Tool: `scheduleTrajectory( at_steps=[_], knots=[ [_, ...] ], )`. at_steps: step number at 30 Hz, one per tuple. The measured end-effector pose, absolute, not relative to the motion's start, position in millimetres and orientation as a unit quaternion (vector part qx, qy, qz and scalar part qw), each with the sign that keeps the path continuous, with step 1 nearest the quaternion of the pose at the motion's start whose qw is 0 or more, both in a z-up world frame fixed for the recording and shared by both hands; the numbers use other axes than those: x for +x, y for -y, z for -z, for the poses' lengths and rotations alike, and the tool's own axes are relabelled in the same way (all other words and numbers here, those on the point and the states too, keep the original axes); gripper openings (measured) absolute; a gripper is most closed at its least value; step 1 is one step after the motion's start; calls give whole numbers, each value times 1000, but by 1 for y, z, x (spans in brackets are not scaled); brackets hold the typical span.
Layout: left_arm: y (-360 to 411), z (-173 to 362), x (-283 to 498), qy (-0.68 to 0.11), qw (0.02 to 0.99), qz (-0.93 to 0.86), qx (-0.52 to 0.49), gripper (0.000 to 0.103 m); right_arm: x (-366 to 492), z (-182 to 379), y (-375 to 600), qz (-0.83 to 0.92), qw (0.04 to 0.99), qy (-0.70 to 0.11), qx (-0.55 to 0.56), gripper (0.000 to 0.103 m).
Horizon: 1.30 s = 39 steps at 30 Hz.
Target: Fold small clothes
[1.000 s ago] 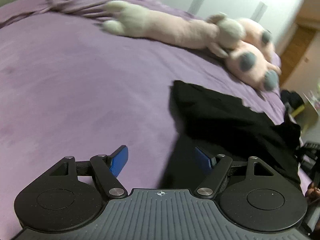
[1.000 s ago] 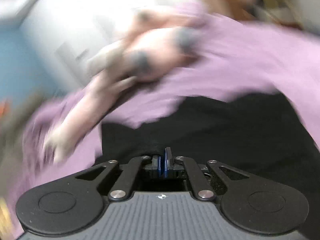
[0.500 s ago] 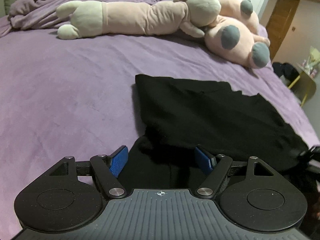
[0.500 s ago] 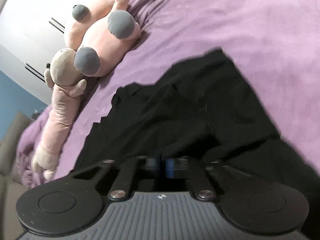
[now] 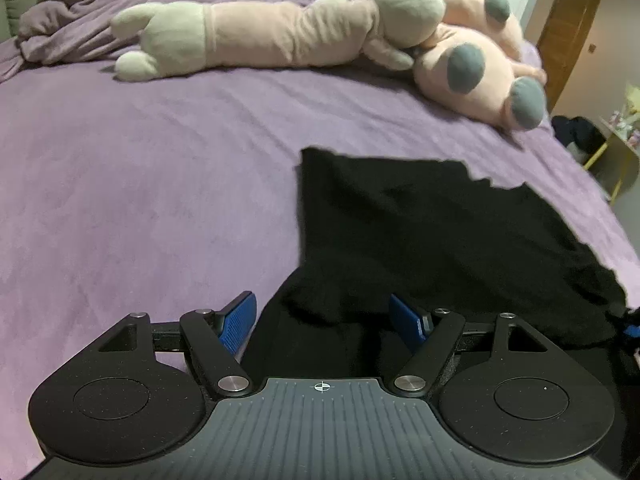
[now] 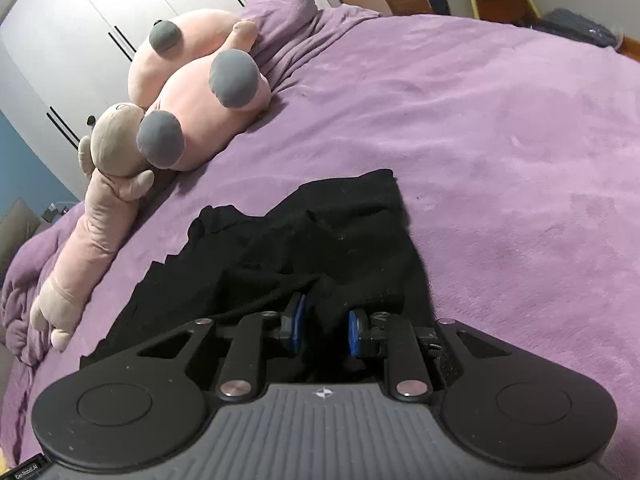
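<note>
A black garment [image 5: 432,232] lies crumpled on the purple bed [image 5: 152,184]; it also shows in the right wrist view [image 6: 304,240]. My left gripper [image 5: 324,320] is open, its blue pads [image 5: 238,320] standing either side of the garment's near left corner, which lies between them. My right gripper [image 6: 324,328] is partly open, with a fold of the black cloth bunched between its blue pads [image 6: 298,322]. I cannot tell whether the pads touch the cloth.
A long pink plush toy [image 5: 256,36] and a round pink plush with grey spots [image 5: 480,72] lie along the far side of the bed. A rumpled purple blanket [image 5: 80,20] sits at the far left. A yellow-legged stand [image 5: 612,160] is beyond the bed's right edge.
The right gripper was shut a second ago and its jaws have opened around the cloth. The left gripper stayed open and swung to face the garment's corner; the garment now lies flatter.
</note>
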<state>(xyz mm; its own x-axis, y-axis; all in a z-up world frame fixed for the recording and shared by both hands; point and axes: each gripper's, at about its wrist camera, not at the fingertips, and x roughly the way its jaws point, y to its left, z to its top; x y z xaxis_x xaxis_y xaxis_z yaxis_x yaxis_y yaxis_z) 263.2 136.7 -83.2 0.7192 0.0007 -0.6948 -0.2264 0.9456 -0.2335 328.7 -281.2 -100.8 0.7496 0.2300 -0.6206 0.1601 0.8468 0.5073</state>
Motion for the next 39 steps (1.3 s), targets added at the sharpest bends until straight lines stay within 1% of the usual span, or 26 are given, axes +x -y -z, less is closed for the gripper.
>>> scheduleTrajectory(
  at_steps=[1, 2, 3, 6, 8, 9, 11, 14, 16, 18, 20, 22, 25, 28, 31, 33, 36, 38, 39],
  knots=[
    [-135, 80, 264, -366, 916, -60, -152, 79, 331, 100, 279, -23, 897, -351, 268, 19],
    [-133, 78, 266, -363, 918, -59, -150, 79, 332, 100, 277, -28, 900, -352, 255, 16],
    [-131, 77, 268, -362, 919, -56, -147, 79, 332, 99, 275, -31, 905, -353, 235, 4],
    [-124, 76, 274, -366, 919, -53, -138, 79, 336, 91, 270, -23, 926, -333, 177, 3],
    [-121, 75, 277, -367, 919, -51, -136, 79, 335, 90, 276, 21, 925, -341, 167, 3],
    [-119, 74, 278, -365, 920, -48, -135, 79, 333, 89, 282, 36, 920, -345, 184, 4],
    [-115, 73, 281, -361, 922, -40, -131, 79, 325, 85, 292, 51, 913, -337, 224, 10],
    [-103, 72, 290, -362, 925, -32, -111, 79, 318, 71, 279, 74, 932, -305, 182, 22],
    [-95, 69, 293, -357, 929, -22, -94, 79, 319, 61, 272, 91, 939, -290, 157, 45],
    [-91, 67, 297, -354, 931, -17, -83, 79, 319, 57, 284, 108, 939, -277, 173, 52],
    [-93, 70, 301, -355, 931, -20, -81, 79, 319, 58, 305, 114, 924, -291, 222, 52],
    [-96, 75, 306, -360, 928, -24, -94, 79, 314, 61, 319, 123, 918, -290, 239, 51],
    [-94, 82, 313, -367, 924, -12, -110, 79, 316, 66, 316, 62, 924, -302, 226, 49],
    [-93, 91, 318, -379, 920, -27, -98, 79, 321, 66, 296, 15, 930, -306, 202, 47],
    [-102, 97, 314, -380, 918, -27, -109, 81, 323, 62, 276, -17, 939, -299, 171, 47],
    [-107, 100, 314, -391, 914, -26, -102, 81, 328, 63, 269, -24, 938, -311, 154, 47],
    [-116, 101, 310, -387, 915, -32, -111, 81, 335, 72, 272, -34, 925, -341, 165, 47],
    [-122, 106, 313, -399, 909, -50, -109, 76, 337, 74, 273, -32, 923, -348, 162, 47],
    [-124, 109, 316, -407, 905, -49, -114, 70, 335, 76, 273, -31, 922, -350, 161, 47]
  ],
)
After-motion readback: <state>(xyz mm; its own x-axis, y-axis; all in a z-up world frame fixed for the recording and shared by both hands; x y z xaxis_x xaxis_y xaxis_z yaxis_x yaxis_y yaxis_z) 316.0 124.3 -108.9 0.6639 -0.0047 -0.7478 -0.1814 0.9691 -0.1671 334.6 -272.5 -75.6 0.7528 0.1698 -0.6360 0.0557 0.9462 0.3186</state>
